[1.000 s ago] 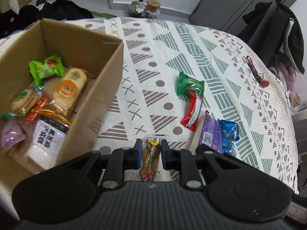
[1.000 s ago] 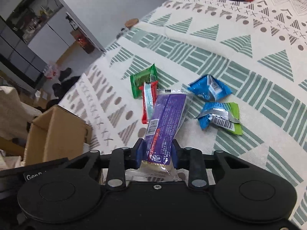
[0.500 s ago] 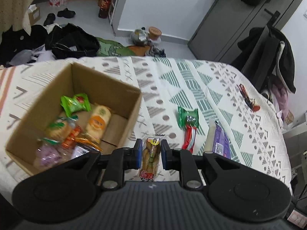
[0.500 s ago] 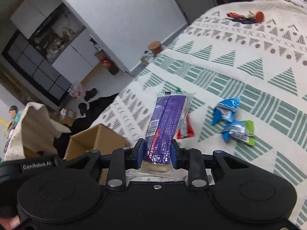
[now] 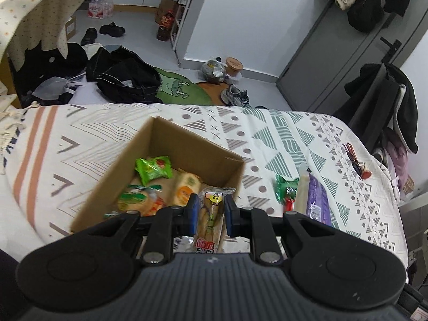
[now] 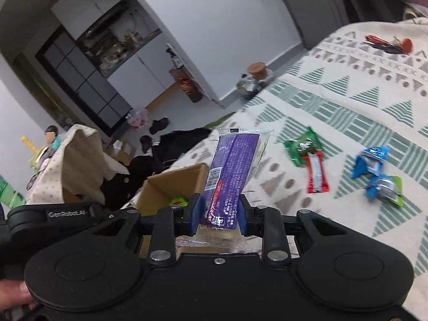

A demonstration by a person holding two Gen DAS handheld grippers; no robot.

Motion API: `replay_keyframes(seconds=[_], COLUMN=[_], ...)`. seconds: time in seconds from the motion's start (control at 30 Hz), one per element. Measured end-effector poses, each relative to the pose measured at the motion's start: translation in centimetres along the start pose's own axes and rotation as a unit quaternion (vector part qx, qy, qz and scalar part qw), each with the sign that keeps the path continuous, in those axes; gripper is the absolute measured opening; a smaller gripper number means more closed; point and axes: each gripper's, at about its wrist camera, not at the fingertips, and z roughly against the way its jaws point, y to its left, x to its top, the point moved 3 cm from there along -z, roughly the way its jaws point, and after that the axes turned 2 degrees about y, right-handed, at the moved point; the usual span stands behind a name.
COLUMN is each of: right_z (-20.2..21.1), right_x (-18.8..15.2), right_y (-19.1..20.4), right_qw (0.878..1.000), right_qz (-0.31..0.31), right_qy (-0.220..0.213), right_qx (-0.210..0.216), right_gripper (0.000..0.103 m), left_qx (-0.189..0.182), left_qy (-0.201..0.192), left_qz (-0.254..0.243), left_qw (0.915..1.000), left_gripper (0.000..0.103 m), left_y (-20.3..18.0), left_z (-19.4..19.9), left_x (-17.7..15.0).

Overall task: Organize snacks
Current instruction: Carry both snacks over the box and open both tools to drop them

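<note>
My left gripper (image 5: 211, 215) is shut on a clear biscuit packet (image 5: 210, 222) with a cartoon label, held above the near right part of the open cardboard box (image 5: 187, 144). Several snacks lie in the box, among them a green packet (image 5: 153, 168). My right gripper (image 6: 218, 215) is shut on a long purple packet (image 6: 230, 176), lifted off the bed beside the box (image 6: 174, 182); the same purple packet (image 5: 317, 200) shows in the left wrist view. On the patterned bedspread (image 6: 361, 112) lie a green packet (image 6: 303, 147), a red packet (image 6: 317, 174) and two blue packets (image 6: 370, 160).
Keys with a red fob (image 6: 388, 44) lie at the far end of the bed (image 5: 357, 160). Beyond the bed's edge the floor holds black bags (image 5: 125, 80), shoes (image 5: 235, 96) and a green mat (image 5: 176, 89). A hand (image 6: 13, 297) grips the left device at lower left.
Both grippers have risen and swung left toward the box, each keeping its packet. The left one went from the bedspread beside the box to above its opening.
</note>
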Motion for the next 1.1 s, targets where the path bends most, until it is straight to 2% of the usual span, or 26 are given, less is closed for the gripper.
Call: replay_keyframes(seconds=[0.5,0.93,1.1], right_z=[-2.3,-4.9,-5.7], right_x=[-1.7,-2.4,-2.0], right_y=[5.2,6.7,6.3], right_qw=[0.998,0.997,0.998], right_qz=[0.053,0.066,0.057], right_qy=[0.018,0.029,0.033], right_qx=[0.014,-0.002,-0.019], right_gripper=[0.027,0.028,0.036], left_qx=[0.008,-0.009,-0.014], left_qy=[-0.004,0.038,0.056], left_qz=[0.038,0.053,0.049], left_qw=[0.9992,0.9978,0.9971], left_gripper=[0.019,0.019,0.019], left_y=[5.9,7.8,7.7], left_z=[0.4,-2.6,-3.6], left_x=[1.6,0.9,0.6])
